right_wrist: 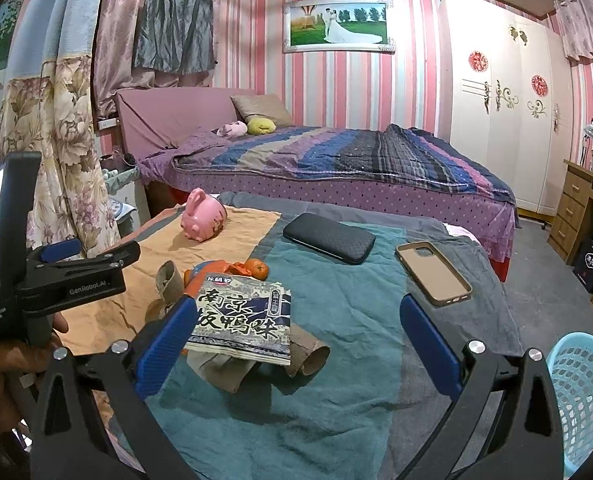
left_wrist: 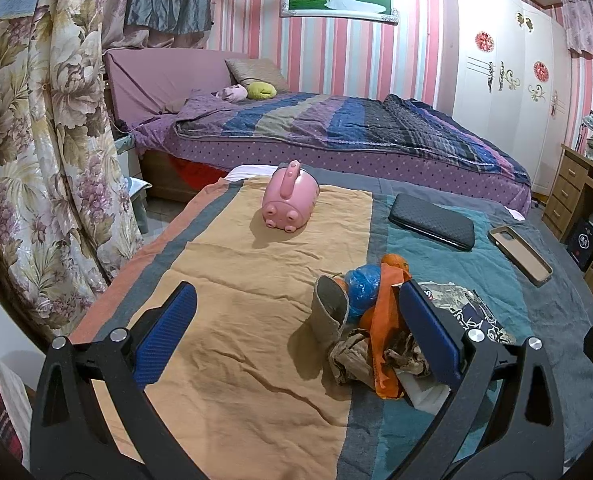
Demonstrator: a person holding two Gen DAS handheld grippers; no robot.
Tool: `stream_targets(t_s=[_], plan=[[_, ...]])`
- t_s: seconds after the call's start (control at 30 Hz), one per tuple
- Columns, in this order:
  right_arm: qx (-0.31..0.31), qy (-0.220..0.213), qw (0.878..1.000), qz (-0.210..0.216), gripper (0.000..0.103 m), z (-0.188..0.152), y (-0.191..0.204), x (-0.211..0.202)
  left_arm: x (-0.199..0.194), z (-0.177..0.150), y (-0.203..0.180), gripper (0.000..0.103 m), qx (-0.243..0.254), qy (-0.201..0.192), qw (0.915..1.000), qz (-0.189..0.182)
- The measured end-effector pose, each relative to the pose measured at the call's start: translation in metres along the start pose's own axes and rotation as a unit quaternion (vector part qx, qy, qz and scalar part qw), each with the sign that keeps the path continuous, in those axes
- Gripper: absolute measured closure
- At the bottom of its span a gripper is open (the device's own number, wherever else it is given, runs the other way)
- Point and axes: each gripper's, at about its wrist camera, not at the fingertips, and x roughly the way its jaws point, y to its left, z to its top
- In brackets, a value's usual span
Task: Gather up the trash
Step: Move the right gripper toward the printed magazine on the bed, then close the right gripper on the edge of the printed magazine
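Observation:
A trash pile lies on the patchwork cloth: a printed snack packet (right_wrist: pixel 240 320), cardboard tubes (right_wrist: pixel 308 356), a blue plastic wad (left_wrist: pixel 362 288), an orange bag (left_wrist: pixel 388 320) and crumpled brown paper (left_wrist: pixel 356 356). My left gripper (left_wrist: pixel 296 332) is open just above the cloth, its right finger (left_wrist: pixel 428 328) over the pile and hiding part of it. My right gripper (right_wrist: pixel 298 344) is open too, with the packet lying beside its left finger (right_wrist: pixel 168 344). Neither holds anything. A tangerine (right_wrist: pixel 256 268) sits at the pile's far edge.
Further back on the cloth are a pink piggy bank (left_wrist: pixel 290 200), a black case (right_wrist: pixel 328 236) and a phone case (right_wrist: pixel 432 272). A light blue mesh basket (right_wrist: pixel 584 396) stands at the lower right. A bed (right_wrist: pixel 336 168), floral curtain (left_wrist: pixel 36 160) and wooden desk (right_wrist: pixel 576 208) surround the spot.

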Motion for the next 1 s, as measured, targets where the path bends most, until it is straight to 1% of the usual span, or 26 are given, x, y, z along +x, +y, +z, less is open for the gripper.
stream_targets(t_s=[0.4,0.57,0.7,0.83,1.0], plan=[[-0.001,0.001,1.0,-0.001,0.004,0.0,0.001,0.0,0.0,0.0,0.0,0.005,-0.001,0.0,1.0,-0.001],[0.001,-0.005,1.0,0.003,0.004,-0.001,0.003,0.001,0.001,0.0,0.003,0.005,-0.003,0.002,1.0,0.001],[-0.005,0.003,1.0,0.003,0.004,-0.004,0.005,0.007,0.002,-0.001,0.006,0.005,-0.009,0.004,0.9999,0.004],[-0.024,0.009,1.0,0.013,0.004,-0.007,0.012,0.01,0.005,-0.001,0.008,0.005,-0.007,0.009,0.9999,0.008],[-0.074,0.023,0.997,0.029,0.004,-0.019,0.034,0.022,0.006,0.0,0.018,0.005,-0.016,0.012,0.9998,0.01]])
